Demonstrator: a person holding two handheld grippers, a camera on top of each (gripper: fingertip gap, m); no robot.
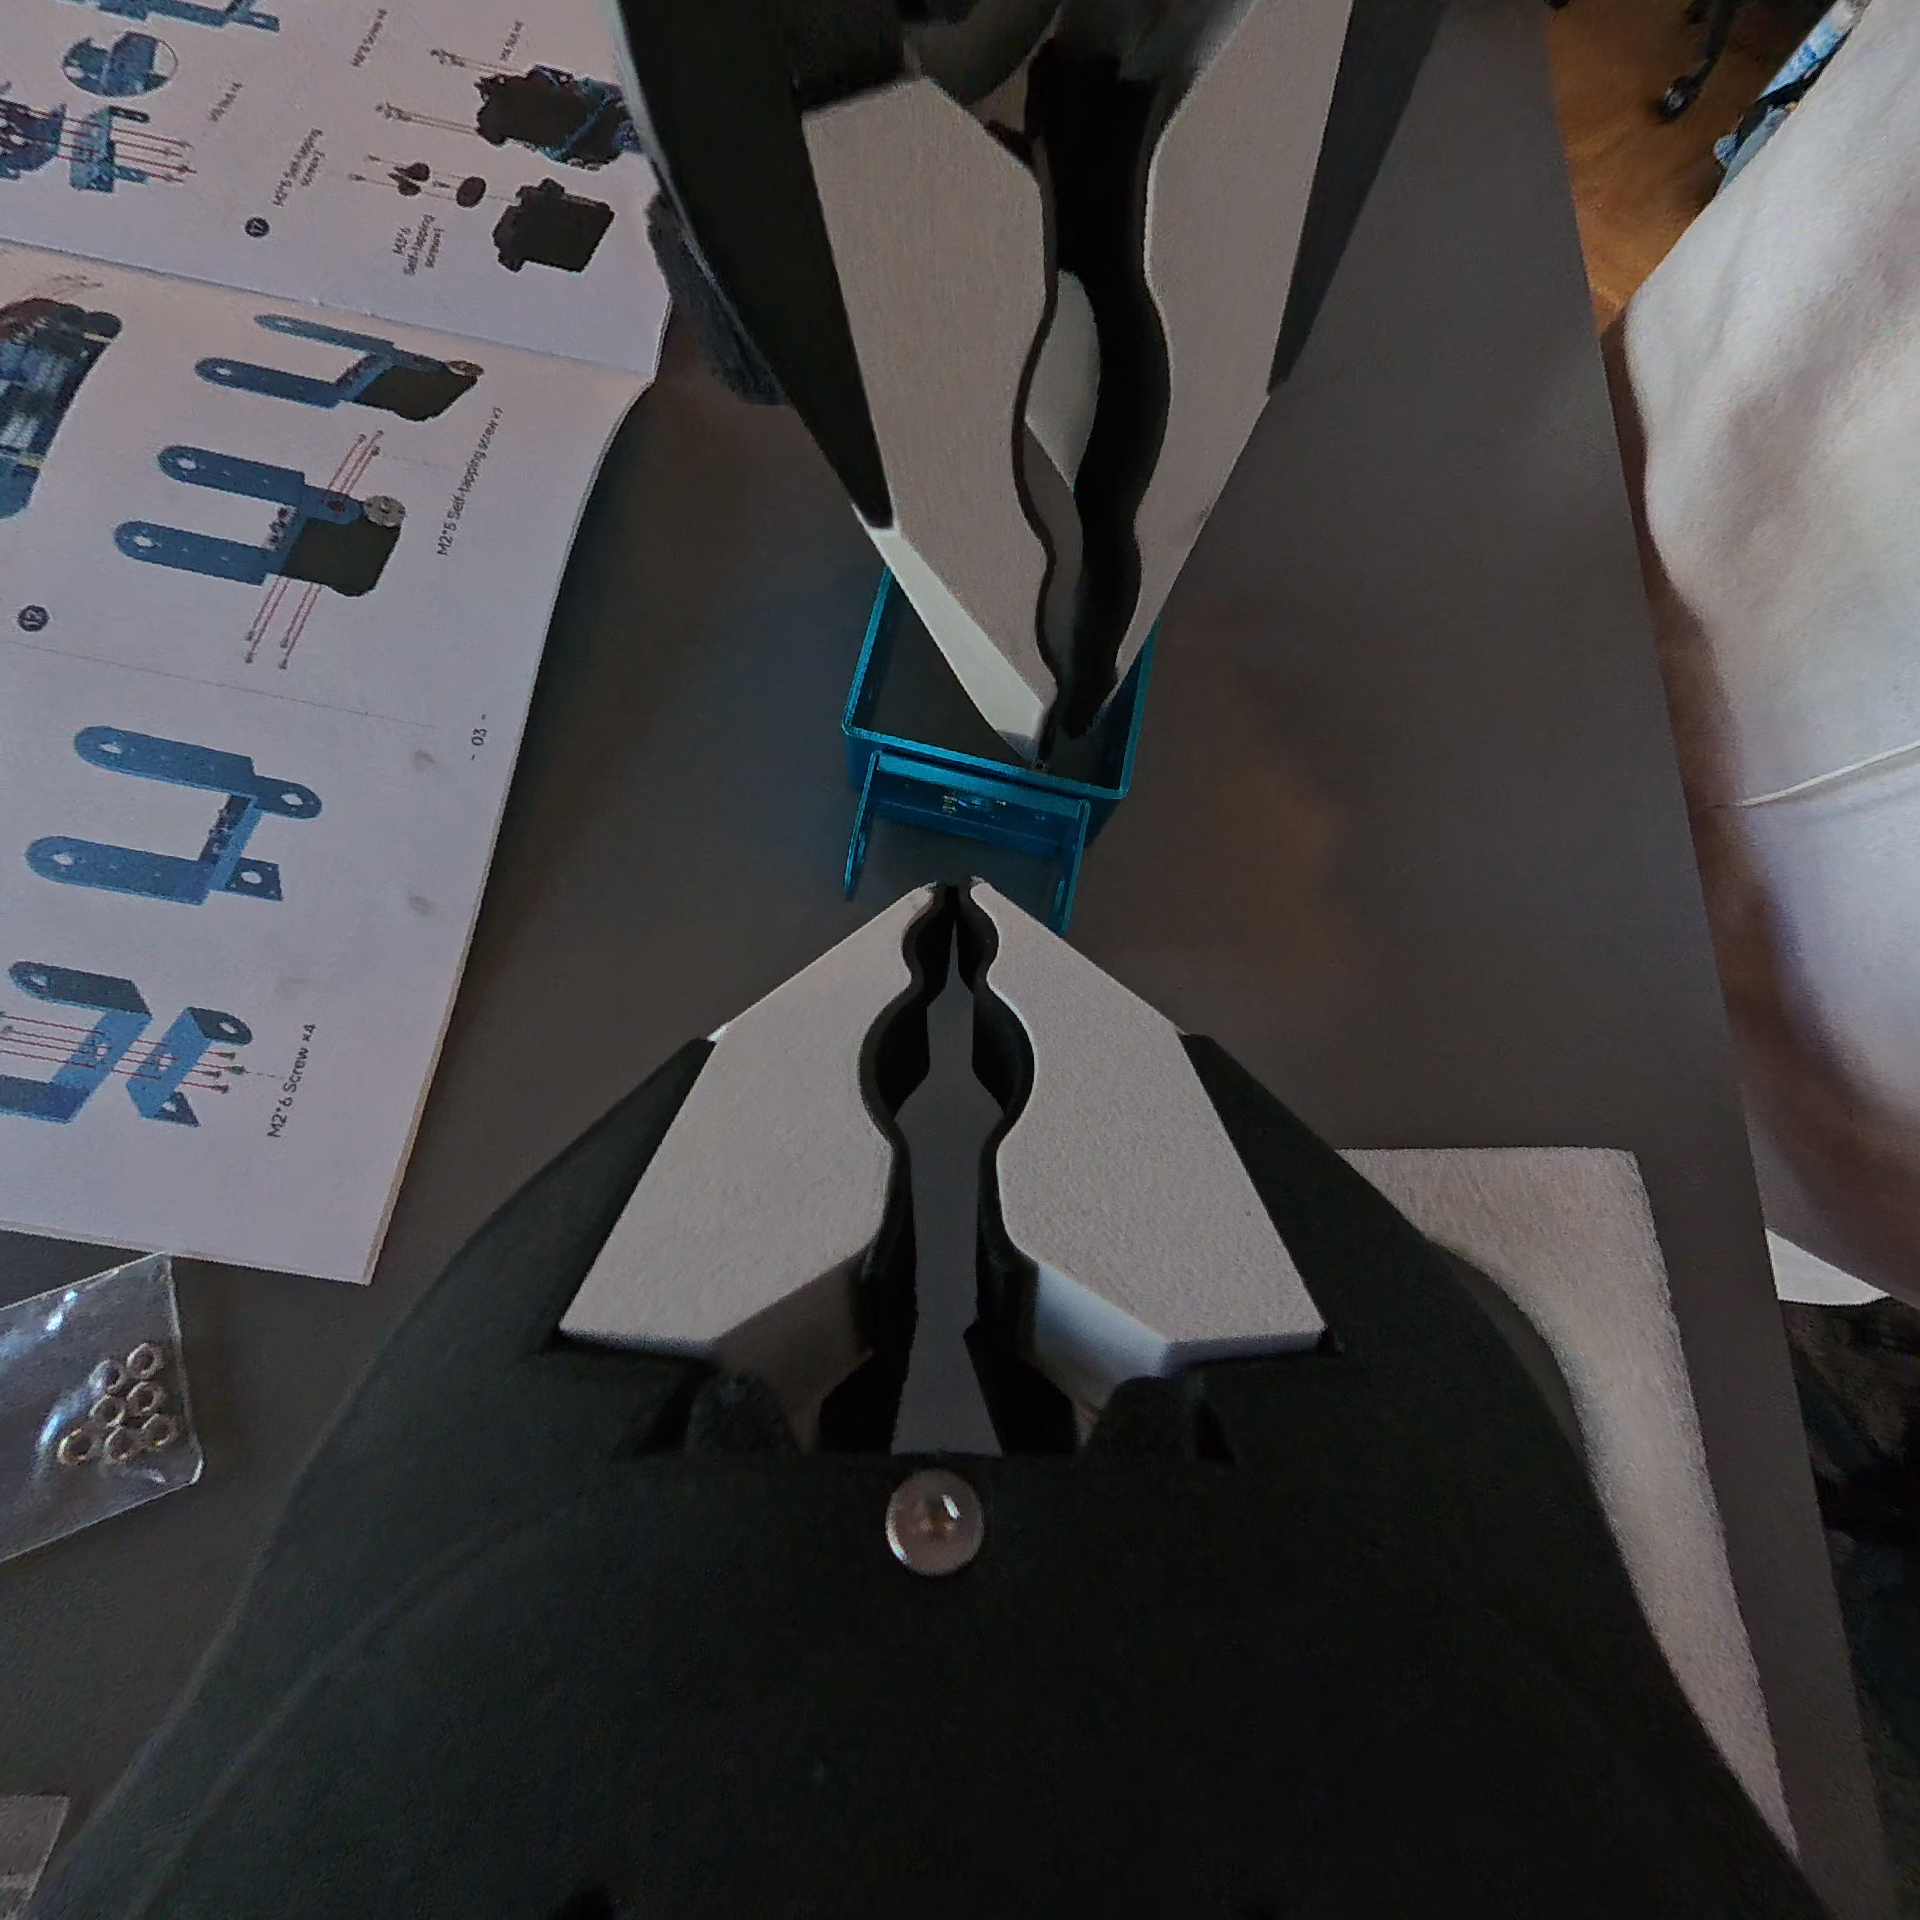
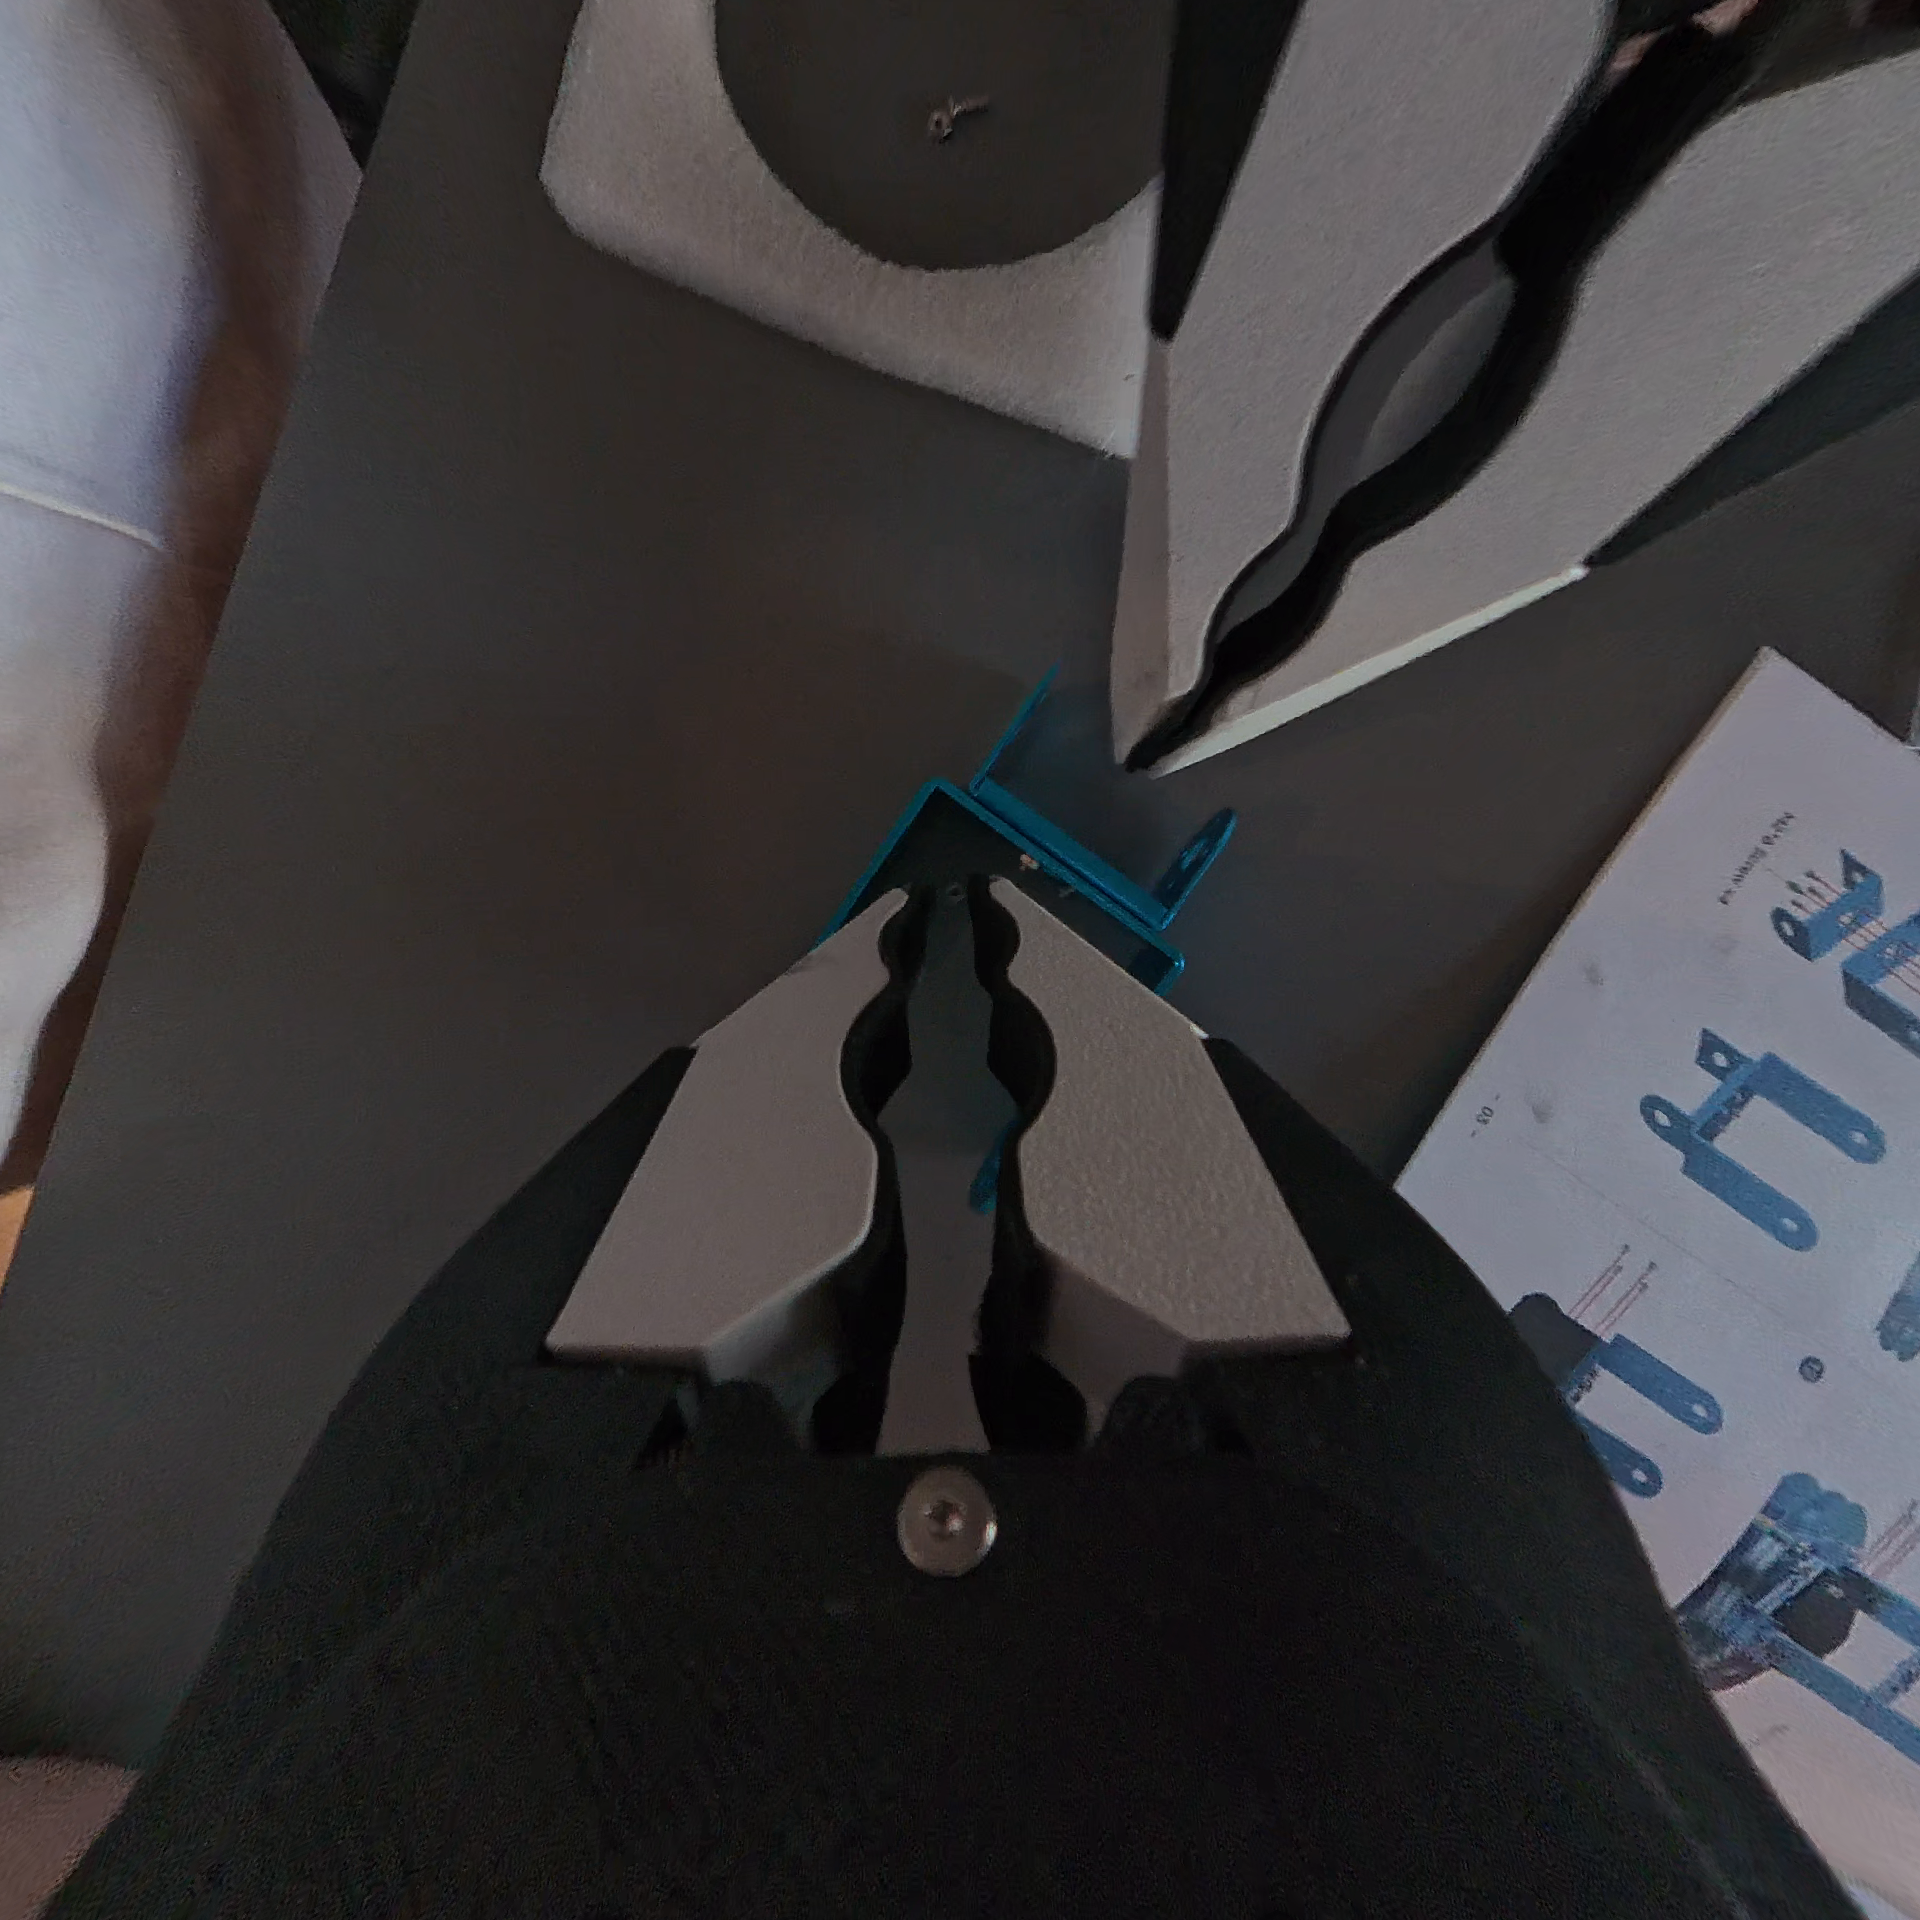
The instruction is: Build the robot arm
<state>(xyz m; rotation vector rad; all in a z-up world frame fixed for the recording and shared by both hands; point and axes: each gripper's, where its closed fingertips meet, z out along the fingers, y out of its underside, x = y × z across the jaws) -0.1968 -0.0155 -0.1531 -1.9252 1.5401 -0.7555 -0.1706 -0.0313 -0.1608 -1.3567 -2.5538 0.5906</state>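
- An open instruction booklet [image 1: 260, 665] with blue part drawings lies along one side edge of the dark tabletop [image 1: 1403, 727]
- A clear bag of small metal nuts [image 1: 94, 1403] sits just beside the booklet's corner
- A white foam sheet [image 2: 831, 281] with a round cut-out lies near the tabletop's opposite side edge

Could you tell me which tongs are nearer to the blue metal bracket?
Right. The right tongs reach into the blue metal bracket from above; the left tongs hover just short of its near flange.

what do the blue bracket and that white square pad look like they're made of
Blue bracket: probably thin sheet metal, folded, with a glossy, maybe anodised blue finish; its edges are crisp and catch the light. White pad: likely soft foam or felt, matte, with a fuzzy surface and a round cut-out.
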